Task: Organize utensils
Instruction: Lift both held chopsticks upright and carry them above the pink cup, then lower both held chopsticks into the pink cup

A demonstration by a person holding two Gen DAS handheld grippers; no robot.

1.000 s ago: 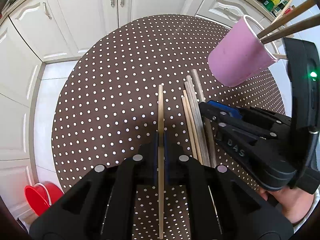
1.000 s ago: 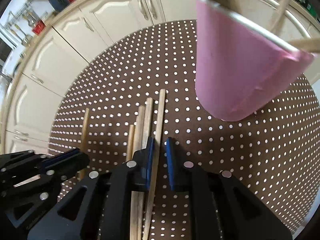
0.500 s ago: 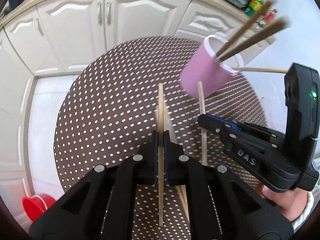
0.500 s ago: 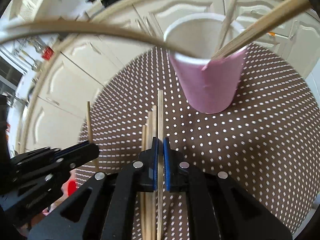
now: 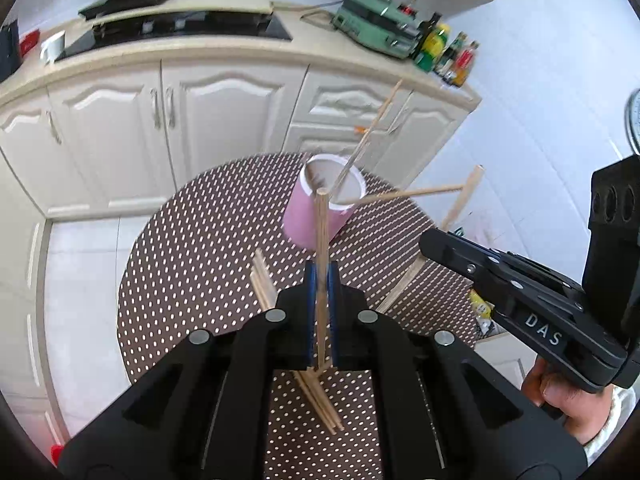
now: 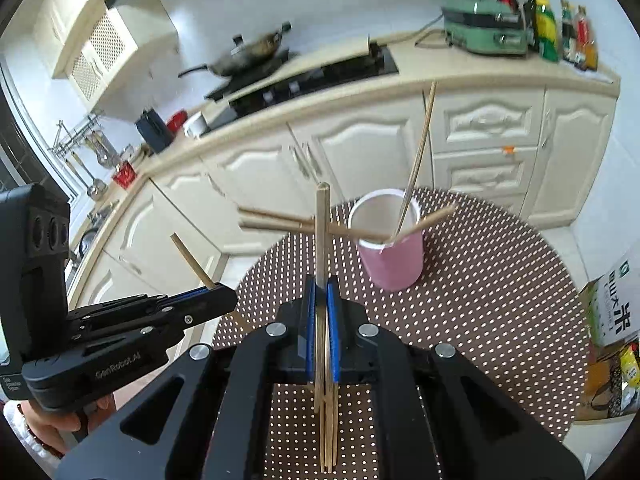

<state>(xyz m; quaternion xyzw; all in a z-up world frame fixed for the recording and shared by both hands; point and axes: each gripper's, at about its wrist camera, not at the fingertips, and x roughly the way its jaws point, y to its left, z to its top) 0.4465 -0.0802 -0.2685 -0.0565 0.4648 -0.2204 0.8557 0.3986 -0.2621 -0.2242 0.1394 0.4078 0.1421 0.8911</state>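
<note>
Chopsticks: light, stiff, slick wood. Left tongs (image 5: 320, 280) clamped on one chopstick (image 5: 321, 232) mid-shaft; right tongs (image 6: 320, 296) likewise on another (image 6: 321, 232), both raised above tabletop (image 6: 500, 300), near pink cup (image 6: 394, 256). Judgement: mid-shaft grip limits pivoting.

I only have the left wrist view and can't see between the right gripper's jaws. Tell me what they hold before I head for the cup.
Observer: In the right wrist view, the right gripper is shut on one chopstick, with its tip pointing up and the pink cup just beyond it.
Operator: Good. Now check the floor past the table's right edge.
Observer: A printed carton stands on the floor there, close beside the dotted table.
</note>
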